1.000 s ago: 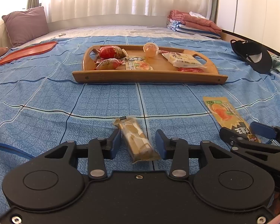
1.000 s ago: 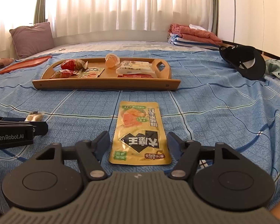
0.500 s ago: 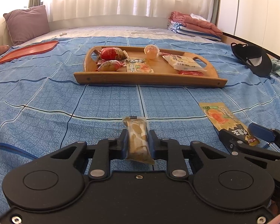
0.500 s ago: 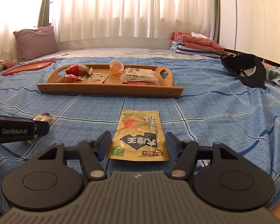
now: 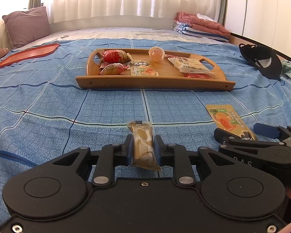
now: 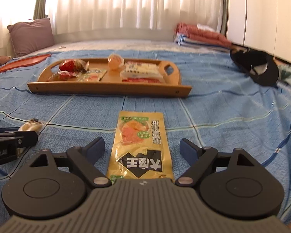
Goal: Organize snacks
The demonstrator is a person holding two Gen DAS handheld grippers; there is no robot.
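Note:
My left gripper point(image 5: 143, 145) is shut on a small tan snack bar point(image 5: 142, 142), low over the blue bedspread. Beside it, my right gripper point(image 6: 141, 148) straddles a flat yellow snack pouch point(image 6: 140, 145) that lies on the spread; its jaws are opening and the pads stand clear of the pouch on both sides. The same pouch point(image 5: 229, 121) and the right gripper point(image 5: 240, 134) show at the right of the left wrist view. Farther off sits a wooden tray point(image 5: 155, 82) that holds several wrapped snacks and a jelly cup point(image 5: 156, 53).
A red tray point(image 5: 27, 54) lies at the far left by a mauve pillow point(image 5: 26, 25). A black cap point(image 5: 261, 60) rests at the right, and folded towels point(image 5: 201, 26) are stacked at the back right. Curtains hang behind the bed.
The left jaws have closed onto the snack bar, which now points straight ahead between them. The right jaws have spread wider around the yellow pouch.

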